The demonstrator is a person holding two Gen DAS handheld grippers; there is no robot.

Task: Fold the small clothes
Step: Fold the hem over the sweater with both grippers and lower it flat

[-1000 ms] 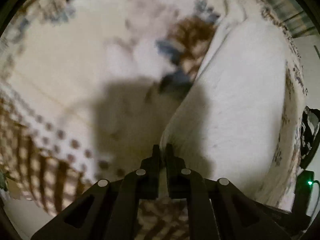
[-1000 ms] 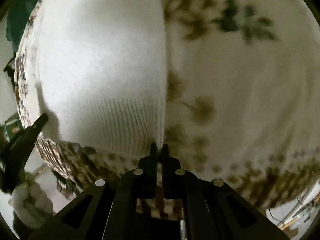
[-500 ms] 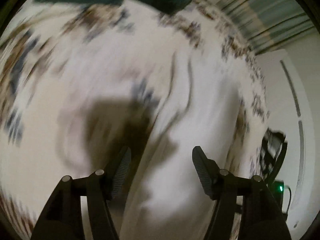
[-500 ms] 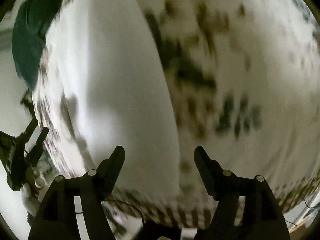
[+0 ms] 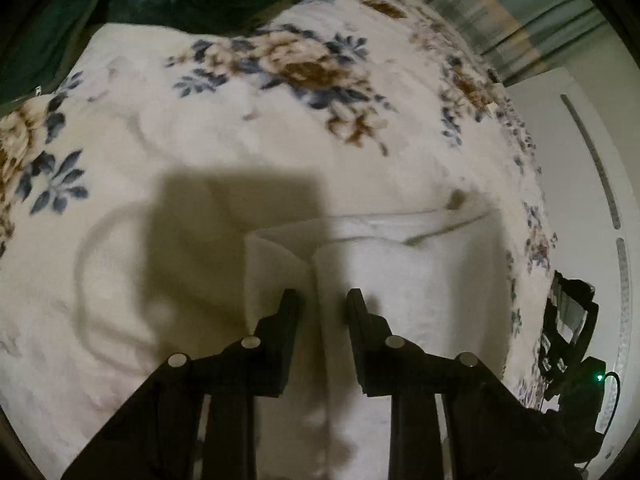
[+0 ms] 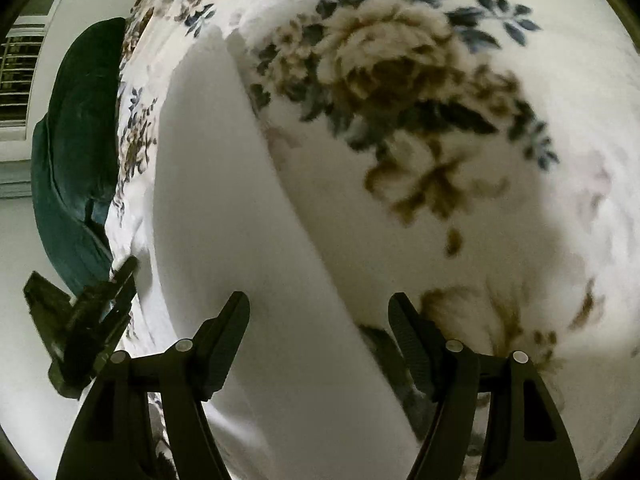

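Both grippers lifted off, left gripper (image 5: 322, 306) narrowed, one white garment (image 5: 408, 280)

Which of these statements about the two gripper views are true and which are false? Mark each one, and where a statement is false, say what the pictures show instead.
1. The white garment lies on a floral blanket. True.
2. The right gripper is clamped shut on the garment. False: its jaws stand wide apart above the cloth.
3. A dark green cloth lies at the blanket's far edge. True.
4. The left gripper holds the green cloth. False: its partly open jaws straddle a raised fold of the white garment.
5. The blanket is plain white. False: it carries brown and blue flowers.
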